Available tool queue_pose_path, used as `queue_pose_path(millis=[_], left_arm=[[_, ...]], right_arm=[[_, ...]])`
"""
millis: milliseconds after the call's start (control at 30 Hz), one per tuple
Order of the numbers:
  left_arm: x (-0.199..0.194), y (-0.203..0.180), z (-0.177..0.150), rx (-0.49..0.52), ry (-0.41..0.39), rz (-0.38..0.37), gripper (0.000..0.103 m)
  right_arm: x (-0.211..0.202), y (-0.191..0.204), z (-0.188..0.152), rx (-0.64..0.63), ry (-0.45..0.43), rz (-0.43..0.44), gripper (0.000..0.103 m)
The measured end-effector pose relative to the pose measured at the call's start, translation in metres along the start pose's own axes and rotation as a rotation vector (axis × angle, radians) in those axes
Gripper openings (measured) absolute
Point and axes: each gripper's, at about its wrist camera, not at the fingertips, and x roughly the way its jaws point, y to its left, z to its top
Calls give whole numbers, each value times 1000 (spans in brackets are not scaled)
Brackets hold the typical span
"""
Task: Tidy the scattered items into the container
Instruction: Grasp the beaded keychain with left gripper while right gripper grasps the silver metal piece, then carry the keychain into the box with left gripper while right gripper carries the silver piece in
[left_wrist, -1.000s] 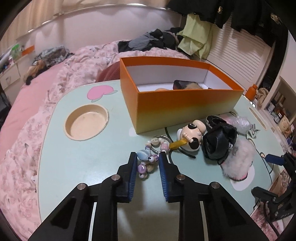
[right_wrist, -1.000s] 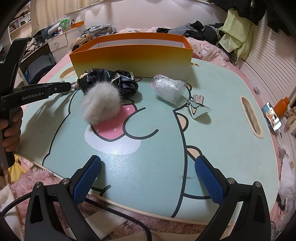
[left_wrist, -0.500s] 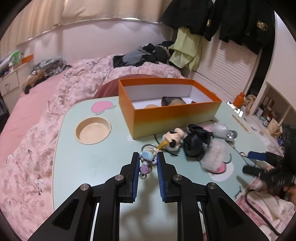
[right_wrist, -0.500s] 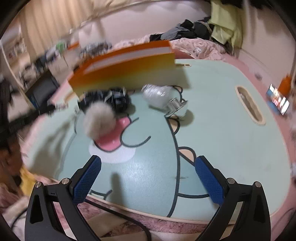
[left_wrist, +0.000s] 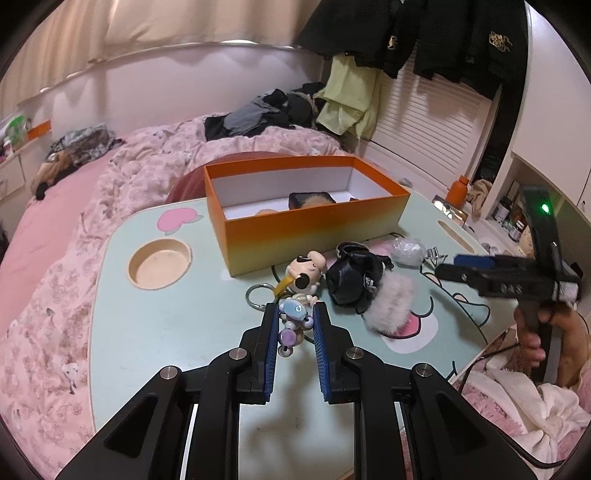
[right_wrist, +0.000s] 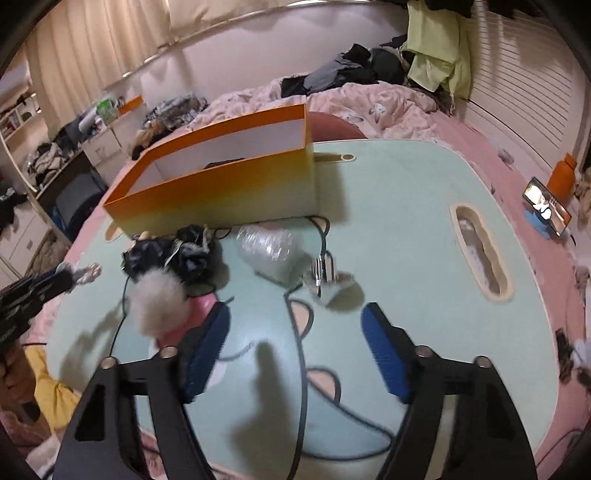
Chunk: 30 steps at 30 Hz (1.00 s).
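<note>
My left gripper is shut on a string of blue and purple beads, held just above the mint table. A key ring and a small toy dog lie right beyond it. The orange box stands behind, with dark items inside. A black scrunchie, a white fluffy pom, a clear plastic wad and a metal clip lie in front of the box. My right gripper hovers near them; its jaws are closing with nothing between them.
The table has a round cup recess and a long slot. A phone and an orange bottle sit off its right edge. A pink quilted bed lies behind. A hand grips the right tool.
My left gripper closed on the beads and rose with them, drawing back from the box. My right gripper's jaws narrowed, and it rolled and shifted over the table.
</note>
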Motion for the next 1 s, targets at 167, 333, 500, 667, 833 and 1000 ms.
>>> queue_pose_path(millis=[167,333,500,667,833,1000], left_arm=[[2,-2,-2,1,7,-3,17],[3,-4,-3,5,10,-7,17],[3,-5,-3,8,12,-9,17],[4,-5,-2,7,13,-10,17],[2,-9,3,-1,-2,-18,17],[-1,-12,23,1,-39,-21,17]], right_arm=[[10,-3,10,-22,20,-27,70],[21,-9,8,-23,57,-5,42],[17,-15,2,-6,38,41,34],[10,-16,-2,16,15,56,34],[-3,-6,-3,2,-25,70,34],[-15,11,7,-41,-60,111,34]])
